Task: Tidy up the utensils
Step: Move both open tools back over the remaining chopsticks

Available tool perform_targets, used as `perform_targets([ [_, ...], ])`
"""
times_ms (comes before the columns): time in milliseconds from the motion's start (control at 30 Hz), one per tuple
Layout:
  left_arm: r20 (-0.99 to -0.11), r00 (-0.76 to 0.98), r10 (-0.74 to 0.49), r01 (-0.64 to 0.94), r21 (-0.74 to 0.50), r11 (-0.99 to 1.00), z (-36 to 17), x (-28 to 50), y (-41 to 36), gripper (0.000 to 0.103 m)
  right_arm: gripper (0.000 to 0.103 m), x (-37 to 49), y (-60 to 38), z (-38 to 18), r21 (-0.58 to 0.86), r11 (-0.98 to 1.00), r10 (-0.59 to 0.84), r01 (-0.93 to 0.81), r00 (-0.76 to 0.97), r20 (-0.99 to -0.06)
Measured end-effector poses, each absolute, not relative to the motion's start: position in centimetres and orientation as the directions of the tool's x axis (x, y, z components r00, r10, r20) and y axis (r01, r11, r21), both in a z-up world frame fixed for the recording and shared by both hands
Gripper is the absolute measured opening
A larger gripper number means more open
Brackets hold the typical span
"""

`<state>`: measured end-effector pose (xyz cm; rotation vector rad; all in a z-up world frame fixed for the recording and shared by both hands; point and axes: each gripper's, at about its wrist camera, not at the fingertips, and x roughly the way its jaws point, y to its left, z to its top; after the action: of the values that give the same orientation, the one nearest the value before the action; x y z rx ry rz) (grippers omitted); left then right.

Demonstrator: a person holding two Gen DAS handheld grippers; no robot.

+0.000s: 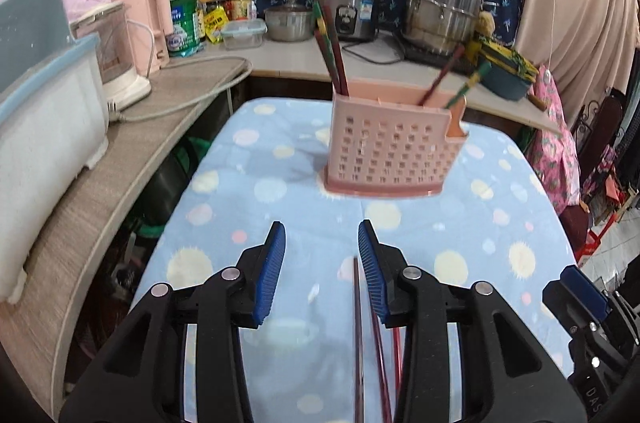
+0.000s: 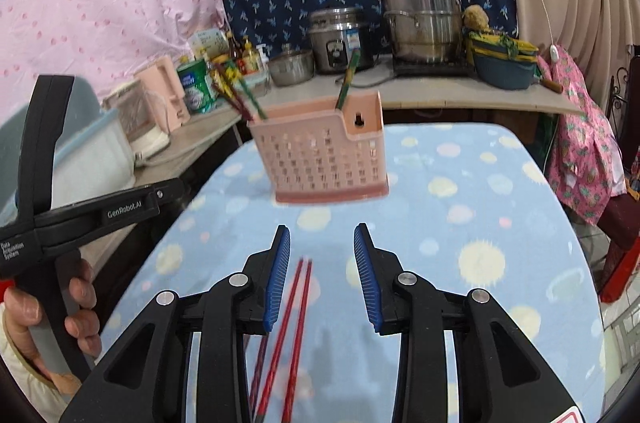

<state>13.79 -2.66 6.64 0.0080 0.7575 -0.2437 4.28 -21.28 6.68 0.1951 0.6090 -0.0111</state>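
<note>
A pink perforated utensil holder (image 1: 390, 153) stands on the blue dotted tablecloth (image 1: 256, 215); several chopsticks (image 1: 330, 51) lean in it. It also shows in the right wrist view (image 2: 324, 155). My left gripper (image 1: 322, 247) is open and empty; a dark chopstick (image 1: 357, 335) and red ones (image 1: 382, 375) lie on the cloth below it. My right gripper (image 2: 322, 247) is open and empty above red chopsticks (image 2: 290, 323) lying on the cloth. The left gripper's body (image 2: 60, 215) shows at the left of the right wrist view, held by a hand.
A counter (image 1: 280, 61) behind the table carries a rice cooker (image 1: 352, 7), steel pots (image 1: 442, 9), a small lidded pot (image 1: 288, 19), bottles and a pink kettle (image 1: 150, 23). A white and blue bin (image 1: 44, 111) stands on the left shelf. Floral cloth (image 1: 556, 151) hangs at right.
</note>
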Motion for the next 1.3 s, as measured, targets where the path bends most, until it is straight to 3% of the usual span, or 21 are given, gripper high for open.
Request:
perform_targets([
  [667, -0.809, 0.556, -0.189, 0.231, -0.068, 0.971, -2.5, 6.7, -1.3, 0.036, 0.033, -1.7, -17.5, -3.0, 0.147, 0.989, 0.085, 0.036, 0.671, -0.736],
  [933, -0.825, 0.534, -0.184, 0.238, -0.063, 0.969, -3.9, 5.4, -1.1, 0.036, 0.033, -2.1, -16.3, -4.7, 0.147, 0.989, 0.107, 0.01, 0.636, -0.764],
  [1300, -0.834, 0.518, -0.19, 0.255, -0.061, 0.965, -4.3, 4.9, -1.6, 0.038, 0.023, -1.9, -15.5, -5.8, 0.149, 0.989, 0.122, -0.005, 0.608, -0.785],
])
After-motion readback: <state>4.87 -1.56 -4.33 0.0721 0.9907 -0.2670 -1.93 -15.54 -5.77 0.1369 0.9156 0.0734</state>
